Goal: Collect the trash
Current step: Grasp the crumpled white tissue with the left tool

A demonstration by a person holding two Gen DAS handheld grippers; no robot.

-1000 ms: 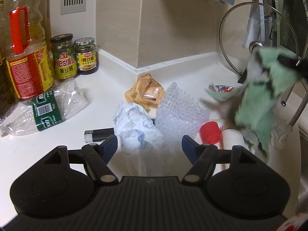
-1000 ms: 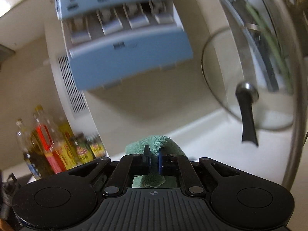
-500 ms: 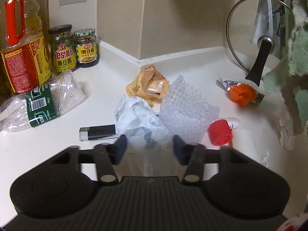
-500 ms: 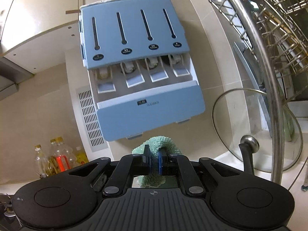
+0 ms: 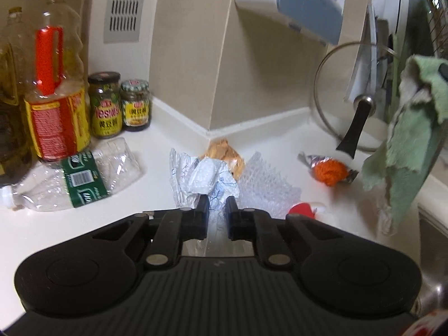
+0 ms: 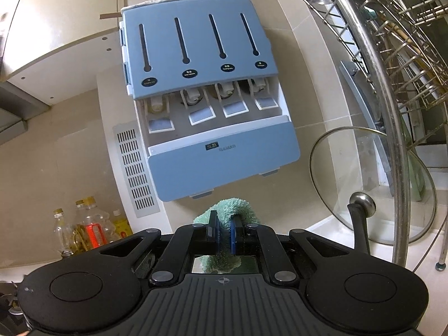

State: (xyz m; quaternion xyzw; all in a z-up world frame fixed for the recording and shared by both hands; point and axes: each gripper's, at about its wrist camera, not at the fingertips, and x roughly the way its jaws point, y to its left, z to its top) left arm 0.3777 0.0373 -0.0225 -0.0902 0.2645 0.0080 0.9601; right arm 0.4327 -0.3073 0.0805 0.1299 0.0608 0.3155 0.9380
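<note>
My left gripper (image 5: 217,205) is shut on a crumpled white plastic wrapper (image 5: 203,177) with blue print, lifted a little off the white counter (image 5: 156,151). Behind it lie a crumpled orange-brown wrapper (image 5: 224,151), a sheet of bubble wrap (image 5: 266,184), a red cap (image 5: 302,209) and an orange ball on a foil wrapper (image 5: 330,171). A crushed clear bottle (image 5: 75,179) with a green label lies at the left. My right gripper (image 6: 224,231) is shut on a green cloth (image 6: 232,208), held high; that cloth (image 5: 408,137) hangs at the right of the left wrist view.
Oil bottles (image 5: 53,92) and two sauce jars (image 5: 120,106) stand at the back left. A glass pot lid (image 5: 352,95) leans on the right wall. A blue wall dispenser (image 6: 204,92) hangs above. A steel dish rack (image 6: 392,42) is at the right, and a sink edge (image 5: 431,224) lies below it.
My left gripper closed from wide open onto the white wrapper and raised it. My right gripper rose with the green cloth, from the counter toward the dispenser.
</note>
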